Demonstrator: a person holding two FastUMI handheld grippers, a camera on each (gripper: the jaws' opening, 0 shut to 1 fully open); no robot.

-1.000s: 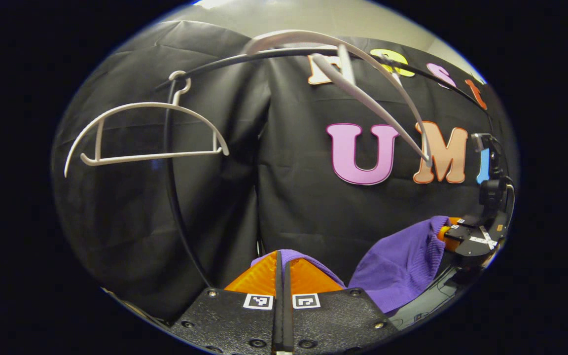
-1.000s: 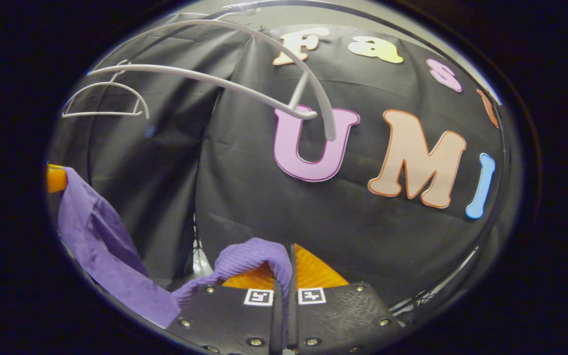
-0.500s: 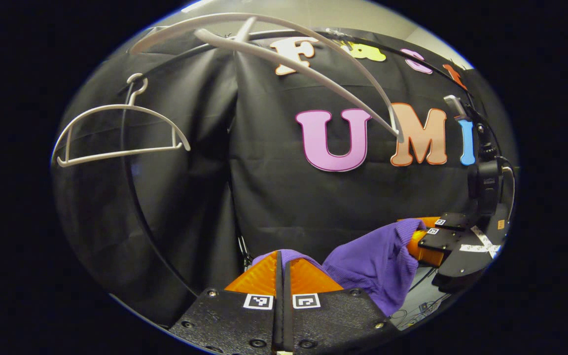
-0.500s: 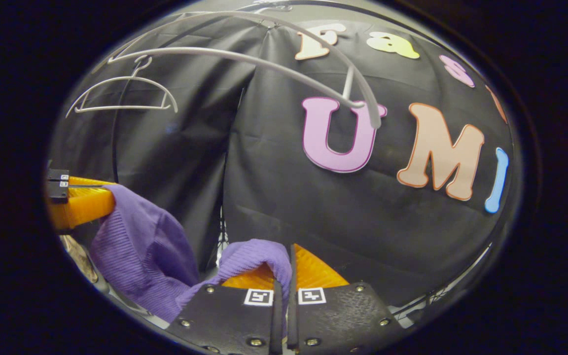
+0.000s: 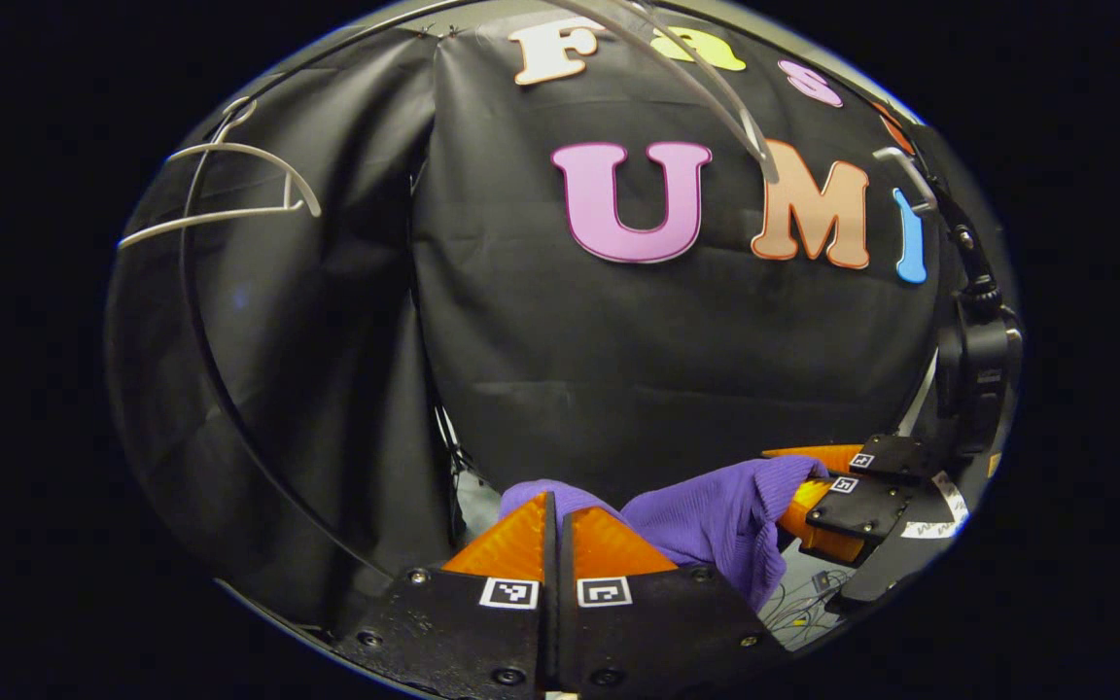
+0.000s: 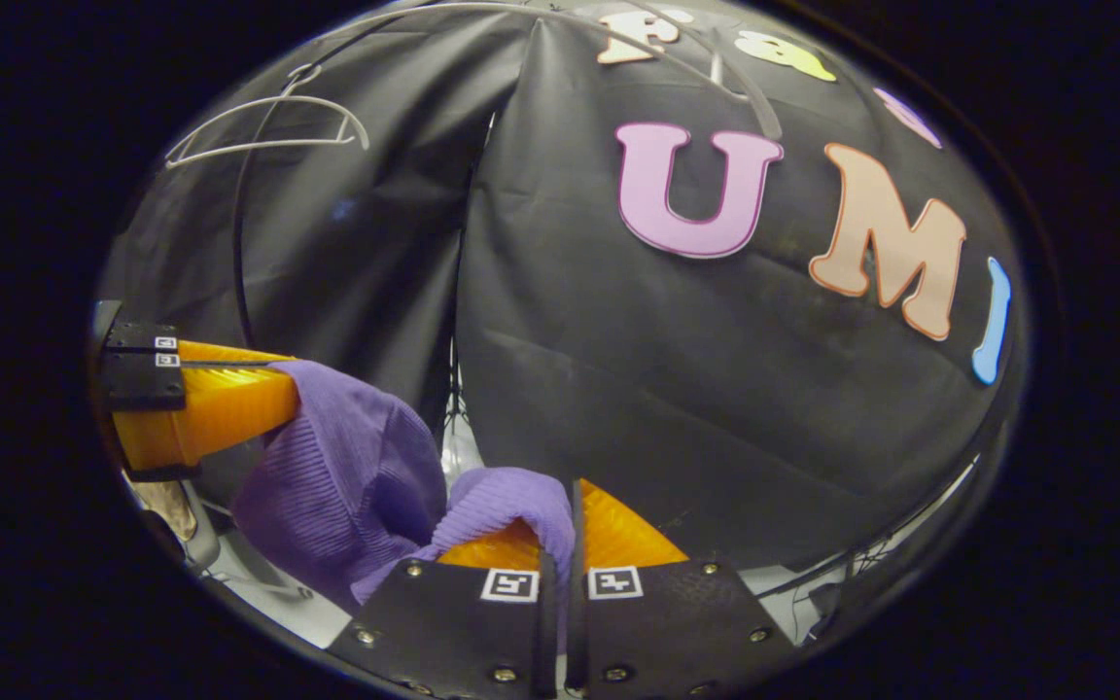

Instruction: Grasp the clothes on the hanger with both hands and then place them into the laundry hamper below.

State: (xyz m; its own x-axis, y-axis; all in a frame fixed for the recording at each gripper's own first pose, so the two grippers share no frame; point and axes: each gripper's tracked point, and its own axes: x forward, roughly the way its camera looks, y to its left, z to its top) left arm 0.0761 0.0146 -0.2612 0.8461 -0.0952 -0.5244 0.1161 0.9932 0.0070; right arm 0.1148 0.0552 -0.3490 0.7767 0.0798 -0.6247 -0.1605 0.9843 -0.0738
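Note:
The purple knit garment (image 5: 716,515) is off the hangers and slung between my two grippers. In the left gripper view my left gripper (image 5: 552,501) is shut on one bunched end of it. Further right, the right gripper (image 5: 798,486) pinches the other end. In the right gripper view my right gripper (image 6: 570,498) is shut with purple fabric (image 6: 356,486) folded over its left finger and caught between both. The left gripper (image 6: 283,394) comes in from the left there, holding the cloth's other end. A bare white hanger (image 5: 767,167) hangs overhead, its tip (image 6: 766,122) high in the right gripper view.
A second empty white hanger (image 5: 210,222) hangs on the black curved rack rail (image 5: 192,340) at the upper left, also seen as the hanger (image 6: 259,148) in the right gripper view. Pale floor with cables (image 5: 798,603) shows below the garment.
Both grippers have come down with the garment, so the hangers and the rail sit higher in both views. The grippers have drawn closer together and the cloth between them has bunched.

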